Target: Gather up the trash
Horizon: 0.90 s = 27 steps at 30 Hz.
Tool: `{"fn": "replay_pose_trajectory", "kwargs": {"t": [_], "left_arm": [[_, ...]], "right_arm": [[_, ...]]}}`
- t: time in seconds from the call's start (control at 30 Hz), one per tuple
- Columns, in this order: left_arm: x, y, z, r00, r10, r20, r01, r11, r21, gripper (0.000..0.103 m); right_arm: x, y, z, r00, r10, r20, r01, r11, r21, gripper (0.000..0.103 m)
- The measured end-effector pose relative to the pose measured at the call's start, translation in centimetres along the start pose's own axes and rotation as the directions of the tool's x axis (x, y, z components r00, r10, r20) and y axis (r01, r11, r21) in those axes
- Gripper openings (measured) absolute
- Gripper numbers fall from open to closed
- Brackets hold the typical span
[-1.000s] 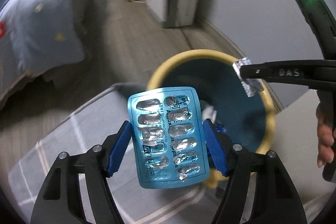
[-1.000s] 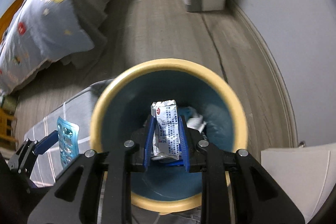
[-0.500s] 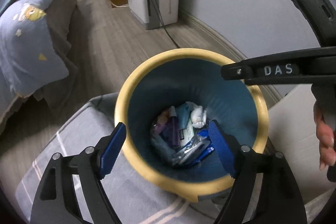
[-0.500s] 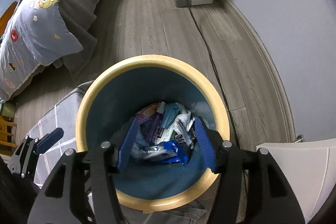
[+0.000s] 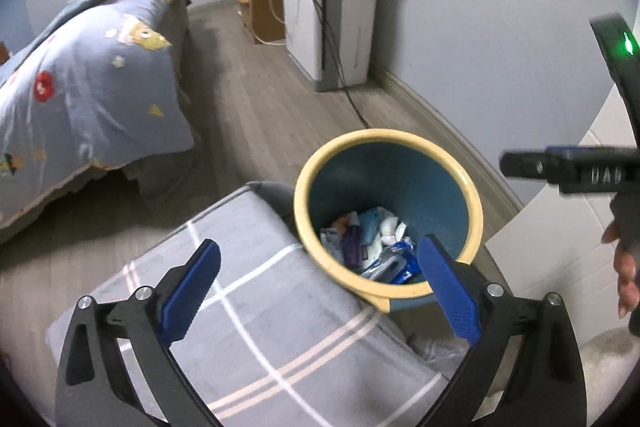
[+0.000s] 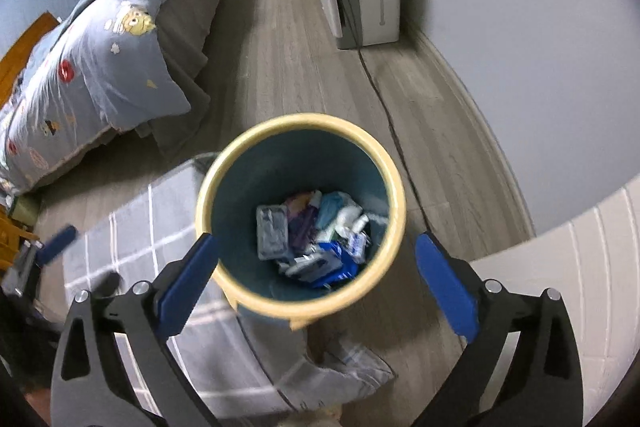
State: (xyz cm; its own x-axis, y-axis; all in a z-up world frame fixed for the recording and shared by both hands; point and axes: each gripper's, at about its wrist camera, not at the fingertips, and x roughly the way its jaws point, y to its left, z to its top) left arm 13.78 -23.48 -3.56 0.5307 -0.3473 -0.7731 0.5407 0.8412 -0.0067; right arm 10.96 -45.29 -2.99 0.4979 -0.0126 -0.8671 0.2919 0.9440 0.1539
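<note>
Two pairs of tongs, both spread wide and holding nothing: left tongs (image 5: 318, 281) above the grey checked cushion (image 5: 248, 311), right tongs (image 6: 316, 277) almost straight over the trash bin (image 6: 390, 163). Inside the bin, at the bottom, a heap of trash (image 6: 316, 239): a grey blister pack (image 6: 272, 233), a purple wrapper, white crumpled tissue, blue packets.

Only in the left wrist view: the right tongs from the side as a dark bar at the right edge (image 5: 568, 169), with fingers of the right hand (image 5: 626, 279) below it and a green light on the black part above. Here the bin (image 5: 306, 187) seen more from the side, the blister pack hidden behind its near wall. Only in the right wrist view: one blue fingertip of the left tongs, blurred, at the far left (image 6: 60, 241), and the full bottom of the bin.

Bin standing on the grey wooden floor (image 6: 280, 67), touching the cushion on its left. Further off, a bed (image 5: 92, 83) with a blue patterned quilt, a white appliance (image 5: 332, 15) against the pale wall with a black cable along the floor, a small wooden cabinet beside it. White furniture (image 6: 576, 279) at the right edge.
</note>
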Motion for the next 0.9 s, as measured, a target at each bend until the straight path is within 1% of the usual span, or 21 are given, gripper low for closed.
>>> {"fn": "replay_pose_trajectory", "kwargs": {"t": [0.07, 0.17, 0.23, 0.27, 0.3, 0.33, 0.4, 0.47, 0.57, 0.67, 0.73, 0.83, 0.9], "left_arm": [[-1.0, 0.3, -0.3, 1.0, 0.011, 0.001, -0.011, 0.999, -0.03, 0.098], [-2.1, 0.4, -1.0, 0.999, 0.027, 0.03, -0.025, 0.997, -0.072, 0.098], [-2.0, -0.1, -1.3, 0.999, 0.046, 0.01, -0.045, 0.997, -0.055, 0.098], [-1.8, -0.3, -1.4, 0.998, 0.055, 0.002, -0.055, 0.998, -0.035, 0.098], [-1.6, -0.6, -1.5, 0.997, 0.072, -0.004, -0.072, 0.997, -0.017, 0.098], [-1.3, -0.7, -1.7, 0.997, 0.081, -0.004, -0.081, 0.997, -0.01, 0.098], [-0.6, -0.8, -2.1, 0.999, 0.049, -0.019, -0.049, 0.999, 0.0, 0.098], [0.0, -0.8, -2.2, 0.999, 0.038, -0.03, -0.038, 0.999, 0.007, 0.098], [0.4, -0.9, -2.0, 0.997, 0.073, -0.012, -0.072, 0.997, 0.029, 0.098], [0.6, -0.6, -2.0, 0.998, 0.053, -0.02, -0.053, 0.999, 0.007, 0.098], [0.5, -0.5, -2.0, 0.999, 0.044, -0.022, -0.044, 0.999, -0.001, 0.098], [0.5, -0.7, -2.0, 0.998, 0.062, -0.015, -0.062, 0.998, 0.015, 0.098], [0.5, -0.7, -2.0, 0.998, 0.058, -0.016, -0.058, 0.998, 0.014, 0.098]], "right_arm": [[-0.9, 0.0, -1.3, 0.999, -0.031, 0.014, 0.031, 0.999, -0.012, 0.097], [-1.5, 0.0, -3.2, 0.998, -0.051, 0.03, 0.051, 0.999, -0.014, 0.097], [-1.5, -0.2, -4.9, 0.996, -0.069, 0.05, 0.07, 0.997, -0.01, 0.097], [-1.3, -0.1, -5.1, 0.996, -0.076, 0.036, 0.076, 0.997, -0.014, 0.097], [-1.3, 0.1, -5.2, 0.997, -0.074, 0.038, 0.075, 0.997, -0.023, 0.097], [-1.5, 0.2, -5.2, 0.995, -0.075, 0.06, 0.076, 0.997, -0.023, 0.097], [-1.9, 0.5, -5.1, 0.992, -0.084, 0.097, 0.088, 0.996, -0.032, 0.097], [-2.0, 0.8, -5.0, 0.991, -0.073, 0.112, 0.078, 0.996, -0.041, 0.097], [-1.5, 0.6, -4.9, 0.993, -0.072, 0.096, 0.075, 0.997, -0.027, 0.097], [-1.2, 0.2, -4.8, 0.994, -0.078, 0.074, 0.078, 0.997, -0.006, 0.097], [-1.3, -0.1, -4.9, 0.994, -0.077, 0.076, 0.077, 0.997, 0.004, 0.097], [-1.6, -0.3, -5.0, 0.992, -0.091, 0.087, 0.09, 0.996, 0.016, 0.097], [-1.6, -0.2, -5.0, 0.991, -0.095, 0.089, 0.094, 0.995, 0.018, 0.097]]}}
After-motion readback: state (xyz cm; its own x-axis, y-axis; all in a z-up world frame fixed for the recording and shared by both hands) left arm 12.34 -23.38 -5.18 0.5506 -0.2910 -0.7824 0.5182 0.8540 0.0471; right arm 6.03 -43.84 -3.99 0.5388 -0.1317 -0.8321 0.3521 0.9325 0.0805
